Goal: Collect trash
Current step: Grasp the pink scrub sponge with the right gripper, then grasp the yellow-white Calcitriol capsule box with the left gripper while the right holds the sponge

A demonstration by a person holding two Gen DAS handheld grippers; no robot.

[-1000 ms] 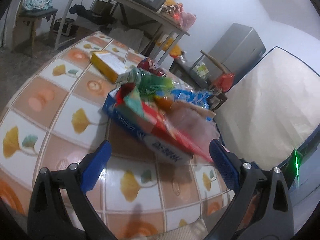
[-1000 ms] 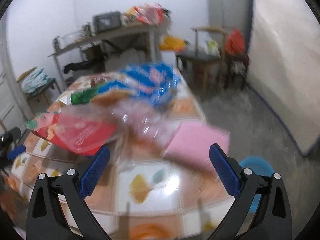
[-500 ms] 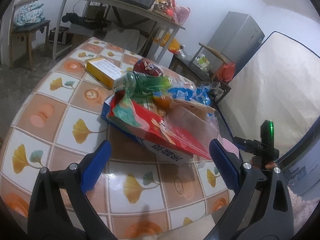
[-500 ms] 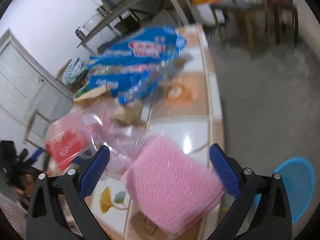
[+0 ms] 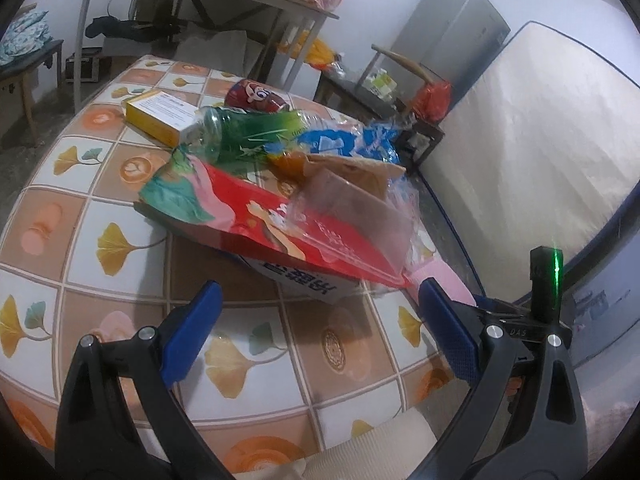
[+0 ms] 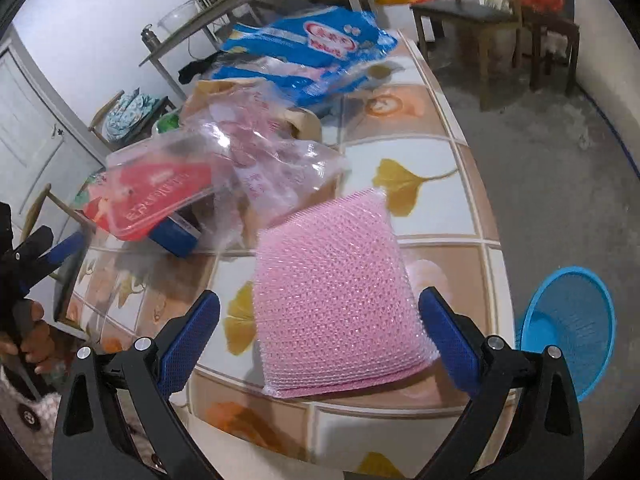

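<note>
Over the table [image 6: 440, 152], right claw [image 6: 320, 328] now straddles the pink pad [image 6: 332, 296].

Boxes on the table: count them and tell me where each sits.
2. A yellow box lies at the far side of the table, apart from the pile. A blue box sits under the red packet. The pile may hide others.
</note>
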